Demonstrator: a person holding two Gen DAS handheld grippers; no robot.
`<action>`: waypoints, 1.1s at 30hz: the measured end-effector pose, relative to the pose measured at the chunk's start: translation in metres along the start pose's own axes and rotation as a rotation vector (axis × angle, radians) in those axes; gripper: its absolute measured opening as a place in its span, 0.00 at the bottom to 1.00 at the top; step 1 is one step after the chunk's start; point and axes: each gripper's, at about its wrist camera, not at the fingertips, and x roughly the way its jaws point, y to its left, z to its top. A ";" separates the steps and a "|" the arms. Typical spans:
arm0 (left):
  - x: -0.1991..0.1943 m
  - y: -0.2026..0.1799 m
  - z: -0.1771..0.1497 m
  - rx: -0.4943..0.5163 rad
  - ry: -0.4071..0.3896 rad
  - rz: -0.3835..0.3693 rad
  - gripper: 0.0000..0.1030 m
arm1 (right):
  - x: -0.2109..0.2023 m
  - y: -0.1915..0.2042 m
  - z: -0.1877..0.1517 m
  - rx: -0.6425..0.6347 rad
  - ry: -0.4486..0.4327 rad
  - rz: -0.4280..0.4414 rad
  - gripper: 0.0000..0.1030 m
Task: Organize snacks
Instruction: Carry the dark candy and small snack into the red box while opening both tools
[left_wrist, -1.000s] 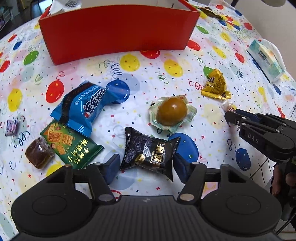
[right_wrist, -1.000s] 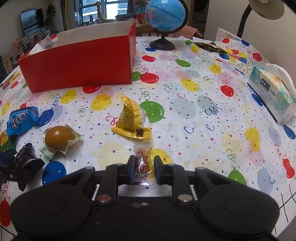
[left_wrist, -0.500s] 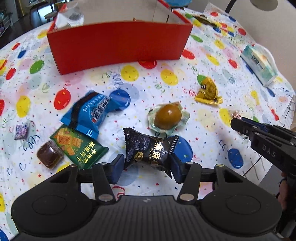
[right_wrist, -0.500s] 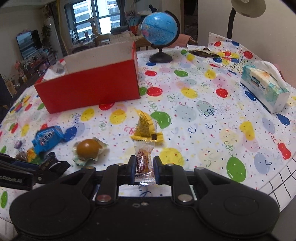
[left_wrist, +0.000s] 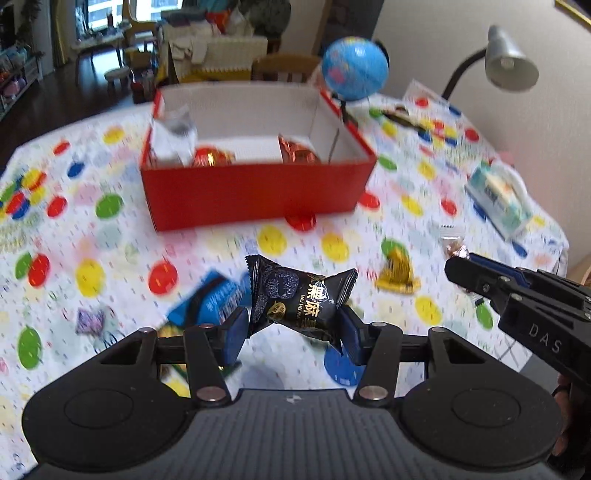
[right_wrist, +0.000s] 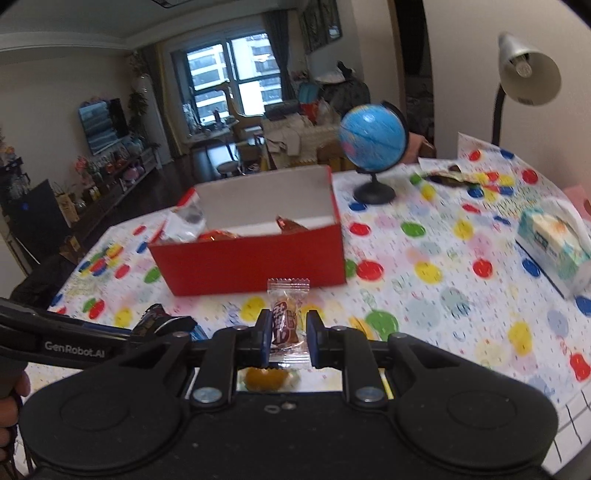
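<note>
Item 1: left hand-held gripper (left_wrist: 293, 328), low centre of the left-wrist frame, clamped on a black foil sesame-snack packet (left_wrist: 301, 297), raised above the counter (left_wrist: 110, 236) and aimed at the red open-topped cardboard box (left_wrist: 255, 194) at upper centre.

Item 2: right hand-held gripper (right_wrist: 284, 338), level, closed on a small clear-wrapped brown candy (right_wrist: 286, 323), facing the same box.

Risk: both packets are pinched at slippery wrapper sides, so either may slip out; both grippers heading for one box may collide.
</note>
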 end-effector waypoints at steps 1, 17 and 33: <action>-0.003 0.001 0.005 -0.002 -0.014 0.003 0.51 | 0.000 0.003 0.005 -0.011 -0.007 0.010 0.17; -0.005 0.019 0.104 -0.018 -0.167 0.111 0.51 | 0.064 0.015 0.101 -0.120 -0.030 0.062 0.17; 0.078 0.041 0.187 -0.036 -0.123 0.202 0.51 | 0.161 0.000 0.138 -0.177 0.063 0.037 0.17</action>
